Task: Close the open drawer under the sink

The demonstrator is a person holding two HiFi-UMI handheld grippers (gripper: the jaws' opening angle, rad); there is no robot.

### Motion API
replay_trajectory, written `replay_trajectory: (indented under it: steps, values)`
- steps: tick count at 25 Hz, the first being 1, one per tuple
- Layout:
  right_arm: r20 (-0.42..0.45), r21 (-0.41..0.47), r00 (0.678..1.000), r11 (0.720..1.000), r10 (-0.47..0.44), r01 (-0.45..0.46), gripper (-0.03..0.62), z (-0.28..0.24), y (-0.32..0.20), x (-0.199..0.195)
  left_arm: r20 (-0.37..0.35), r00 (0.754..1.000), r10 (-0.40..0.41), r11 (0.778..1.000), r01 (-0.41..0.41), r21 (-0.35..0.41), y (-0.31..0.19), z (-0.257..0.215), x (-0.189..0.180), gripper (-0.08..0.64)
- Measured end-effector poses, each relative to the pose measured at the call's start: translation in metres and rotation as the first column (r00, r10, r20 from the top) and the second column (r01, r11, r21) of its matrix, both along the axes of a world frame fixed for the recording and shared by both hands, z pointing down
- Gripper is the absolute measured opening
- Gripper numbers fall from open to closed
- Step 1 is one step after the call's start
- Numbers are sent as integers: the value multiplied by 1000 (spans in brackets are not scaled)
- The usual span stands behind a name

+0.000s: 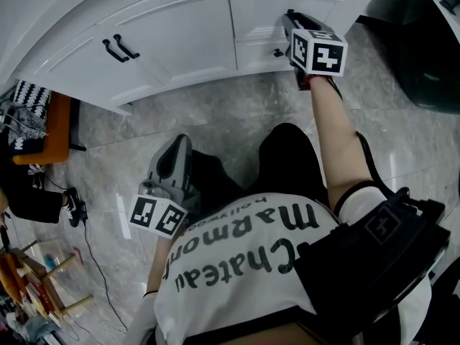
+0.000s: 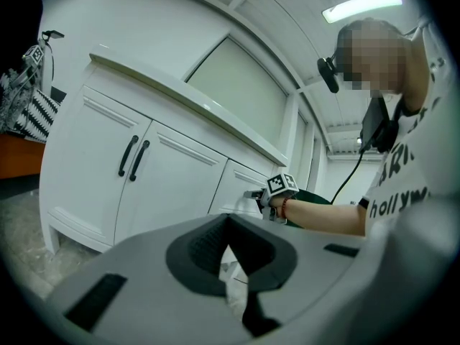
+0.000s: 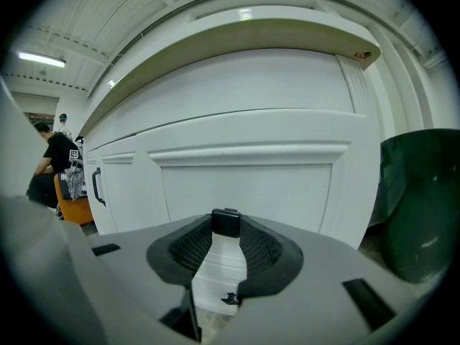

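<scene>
A person crouches on a grey marble floor [image 1: 215,113] facing a white cabinet [image 1: 180,42].

The right arm [image 1: 334,139] is stretched almost straight ahead, forearm bare, with a red band at the wrist. It holds the right claw [image 3: 225,230] tilted slightly downward against the cabinet front. The claw's 2 jaws are clamped on a black drawer handle [image 3: 225,220], which fills the gap between their tips. The drawer [image 3: 251,185], a white front with a raised panel, sits directly ahead of this claw and fills most of its view. The pictures do not settle how far the drawer stands out from the cabinet. Above the claw, the pale edge of the worktop [image 3: 237,34] juts over the drawer. Just below the claw is a second small black handle [image 3: 230,298]. To the claw's right stands a dark green bin [image 3: 420,200]. Well to its left are 2 cabinet doors [image 1: 144,38], each with an upright black handle.

The left claw [image 2: 227,218] is held back, low and close to the person's body above the dark trousers. It points level toward the cabinet, well apart from it. Its jaws are together at the tips with nothing between them. From this claw, the 2 doors lie ahead and to the left, and the outstretched right arm lies ahead and to the right.
</scene>
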State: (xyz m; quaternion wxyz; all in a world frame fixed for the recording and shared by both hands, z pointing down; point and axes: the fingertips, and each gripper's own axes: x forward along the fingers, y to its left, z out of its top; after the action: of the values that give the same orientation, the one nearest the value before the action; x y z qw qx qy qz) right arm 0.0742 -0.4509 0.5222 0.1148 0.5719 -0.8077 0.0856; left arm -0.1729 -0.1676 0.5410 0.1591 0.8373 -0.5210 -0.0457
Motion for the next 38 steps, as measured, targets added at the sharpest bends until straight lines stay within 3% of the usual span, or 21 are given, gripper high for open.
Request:
replay_trajectory:
  steps: [38]
  values:
    - [-7, -32, 1000, 999, 25, -25, 129, 2, -12, 1, -9, 1000, -8, 1000, 9, 5, 1, 1, -6, 8]
